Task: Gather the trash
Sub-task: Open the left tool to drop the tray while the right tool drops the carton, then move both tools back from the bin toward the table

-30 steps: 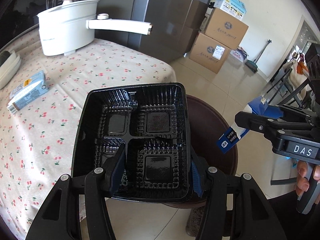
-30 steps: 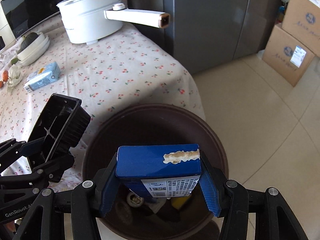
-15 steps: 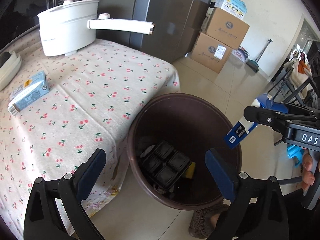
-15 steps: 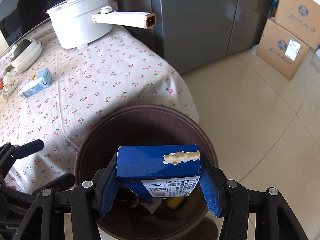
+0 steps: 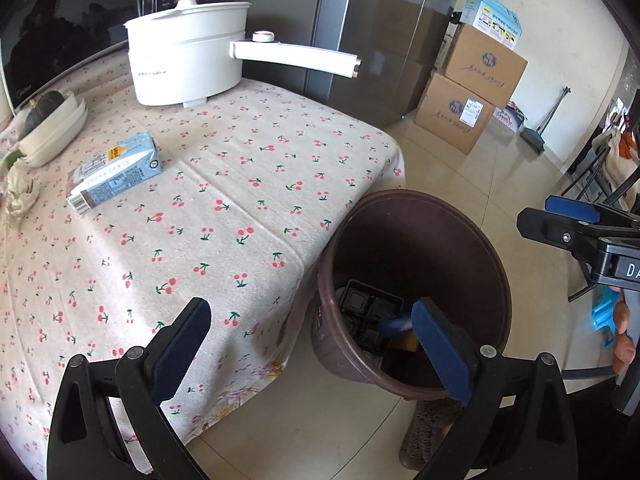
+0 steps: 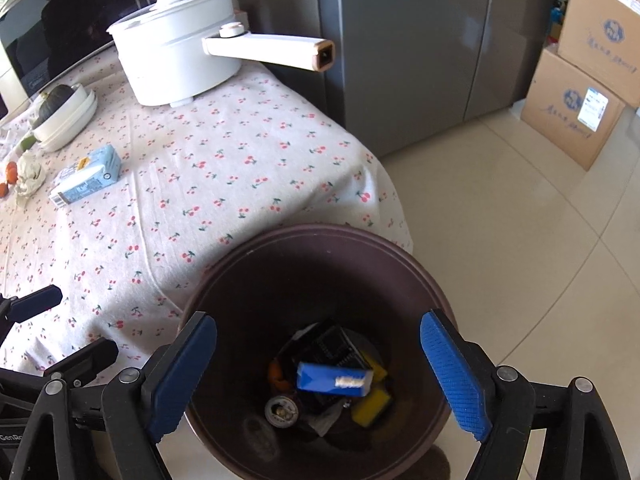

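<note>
1. The right hand-held gripper [image 6: 318, 376] hangs over the mouth of the brown bin [image 6: 400, 256]; its blue-padded jaws are opening, with nothing pressed between them.
2. Below it, inside the bin, the blue carton [image 6: 334, 378] is blurred and lies tilted above the other rubbish (whether it is resting there or in the air I cannot tell).
3. Under the carton sit the black compartment tray [image 6: 332, 344], a yellow item [image 6: 370, 402] and a round lid-like piece [image 6: 282, 410].
4. The left hand-held gripper [image 5: 310, 346] is spread wide and holds nothing; one finger lies over the edge of the worktop [image 5: 224, 184], the other over the bin's rim.
5. In the left wrist view the right hand-held gripper shows at the right edge, with part of a hand [image 5: 624, 340] behind it.
6. The bin stands on the tiled floor [image 6: 520, 220], just beside the corner of the worktop, touching the hanging cherry-print cloth.
7. On the worktop, well apart from the bin, lies a pale blue carton [image 5: 116, 172] on its side, with a crumpled wad [image 5: 18, 190] near it.
8. A white electric pot [image 5: 188, 56] stands at the far edge, its long handle jutting past the cloth.
</note>
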A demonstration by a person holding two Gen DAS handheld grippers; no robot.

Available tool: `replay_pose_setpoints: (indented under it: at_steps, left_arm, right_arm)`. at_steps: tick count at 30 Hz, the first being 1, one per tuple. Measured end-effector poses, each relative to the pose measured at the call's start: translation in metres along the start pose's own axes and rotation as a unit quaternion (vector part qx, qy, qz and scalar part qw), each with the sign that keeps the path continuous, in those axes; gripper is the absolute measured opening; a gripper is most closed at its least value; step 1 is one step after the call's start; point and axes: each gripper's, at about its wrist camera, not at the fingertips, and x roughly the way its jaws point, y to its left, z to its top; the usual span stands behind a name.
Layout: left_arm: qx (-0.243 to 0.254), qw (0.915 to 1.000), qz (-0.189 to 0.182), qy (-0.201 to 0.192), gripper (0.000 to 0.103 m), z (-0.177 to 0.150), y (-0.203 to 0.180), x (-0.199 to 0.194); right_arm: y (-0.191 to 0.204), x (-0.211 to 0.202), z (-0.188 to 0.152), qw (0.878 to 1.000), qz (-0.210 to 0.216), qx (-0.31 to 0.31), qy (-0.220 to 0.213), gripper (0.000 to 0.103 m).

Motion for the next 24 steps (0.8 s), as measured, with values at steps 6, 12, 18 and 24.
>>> replay_pose_setpoints:
  at_steps: [6, 12, 18, 24]
  left_arm:
    - [-0.013, 0.9997, 0.021, 0.002, 0.102, -0.002, 0.018, -0.008]
    - [-0.044, 0.9979, 0.047, 0.004, 0.102, -0.004, 0.051, -0.016]
    - [-0.081, 0.994, 0.071, 0.019, 0.102, 0.003, 0.097, -0.018]
    - [-0.068, 0.9917, 0.105, 0.029, 0.101, 0.023, 0.149, -0.009]
  right_arm:
    - [0.021, 0.002, 0.003, 0.999, -0.016, -0.033, 0.0, 0.088]
    - [0.036, 0.009, 0.008, 0.999, -0.011, -0.044, 0.006, 0.089]
    - [0.053, 0.022, 0.019, 0.998, -0.006, -0.054, 0.018, 0.09]
    - [0.065, 0.037, 0.037, 0.998, -0.005, -0.06, 0.026, 0.091]
